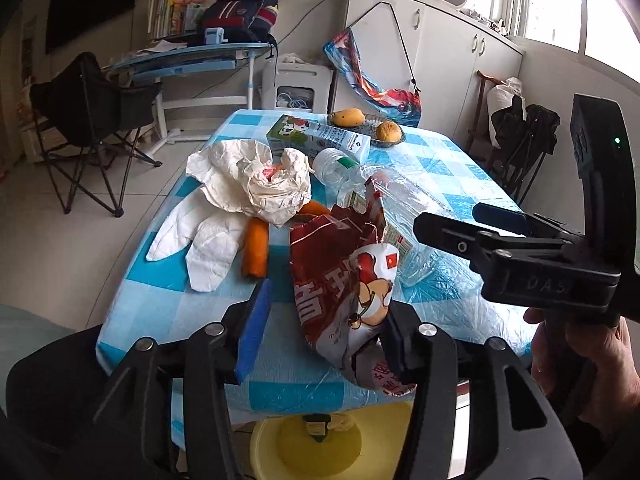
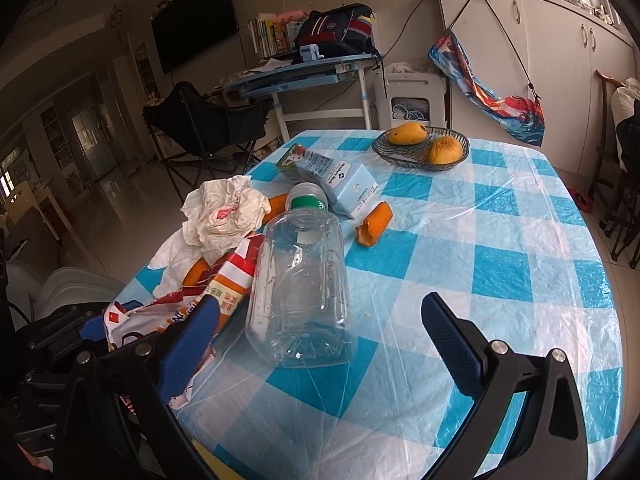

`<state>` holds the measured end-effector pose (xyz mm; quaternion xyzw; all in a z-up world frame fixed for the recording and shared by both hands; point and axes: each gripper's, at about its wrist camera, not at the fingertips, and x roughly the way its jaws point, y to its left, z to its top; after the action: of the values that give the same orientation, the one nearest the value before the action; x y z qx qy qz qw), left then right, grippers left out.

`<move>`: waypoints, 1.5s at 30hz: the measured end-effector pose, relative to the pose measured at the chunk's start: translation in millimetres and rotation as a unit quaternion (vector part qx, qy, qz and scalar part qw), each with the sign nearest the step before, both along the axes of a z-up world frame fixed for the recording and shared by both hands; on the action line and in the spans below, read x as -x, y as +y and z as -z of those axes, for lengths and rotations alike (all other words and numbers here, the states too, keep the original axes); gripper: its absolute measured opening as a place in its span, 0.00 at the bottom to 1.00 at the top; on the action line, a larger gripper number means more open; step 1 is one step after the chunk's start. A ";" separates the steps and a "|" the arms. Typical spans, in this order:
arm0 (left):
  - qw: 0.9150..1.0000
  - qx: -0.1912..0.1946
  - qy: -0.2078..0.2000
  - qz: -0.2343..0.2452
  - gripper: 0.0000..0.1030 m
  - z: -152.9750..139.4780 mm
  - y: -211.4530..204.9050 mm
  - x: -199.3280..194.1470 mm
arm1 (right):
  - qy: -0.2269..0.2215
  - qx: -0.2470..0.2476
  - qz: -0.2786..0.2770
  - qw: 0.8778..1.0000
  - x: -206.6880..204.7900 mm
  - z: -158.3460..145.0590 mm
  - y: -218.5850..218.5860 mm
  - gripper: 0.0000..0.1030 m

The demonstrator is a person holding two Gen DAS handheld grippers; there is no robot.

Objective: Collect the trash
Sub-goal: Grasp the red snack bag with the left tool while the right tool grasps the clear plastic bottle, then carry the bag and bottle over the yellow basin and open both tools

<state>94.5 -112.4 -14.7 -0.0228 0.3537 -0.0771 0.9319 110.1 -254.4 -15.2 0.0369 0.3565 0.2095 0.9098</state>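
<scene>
The brown-and-red snack wrapper (image 1: 344, 280) sits at the near edge of the bench (image 2: 500, 240), standing up between the pads of the left claw (image 1: 324, 336). That claw is about half open: its right pad touches the wrapper's lower edge, its left pad stands clear, so it has no grip on it. Just below that edge, on the floor, a yellow basin (image 1: 320, 452) holds a small scrap I cannot make out.

Just behind the wrapper a clear plastic bottle (image 2: 300, 280) lies on its side, empty, its green-banded neck pointing toward the far edge. The right claw (image 2: 320, 340) is wide open and holds nothing; the bottle's base lies between its pads without touching either.

Toward the left edge are crumpled white paper (image 1: 260, 180) and orange peel (image 1: 256, 250). Another peel (image 2: 376, 224) lies beside a milk carton (image 2: 336, 180). At the far edge a glass dish (image 2: 420, 148) holds two mangoes (image 2: 406, 134).
</scene>
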 end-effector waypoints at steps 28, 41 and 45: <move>0.999 0.034 -0.008 0.008 0.11 -14.4 26.1 21.4 | 0.162 -0.290 0.028 0.943 -4.0 33.2 -45.4 0.55; 0.999 0.028 -0.029 0.007 0.11 -34.2 29.4 48.1 | 0.153 -0.314 -0.005 0.937 61.8 8.0 -48.9 0.55; 0.999 0.024 -0.035 0.009 0.11 -39.7 28.8 57.1 | 0.154 -0.314 -0.013 0.937 78.1 2.3 -49.2 0.55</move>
<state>37.4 -83.6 25.0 -0.0389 0.3189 -0.0948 0.9422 32.0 -303.6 -17.5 0.3479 0.4086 0.3139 0.7832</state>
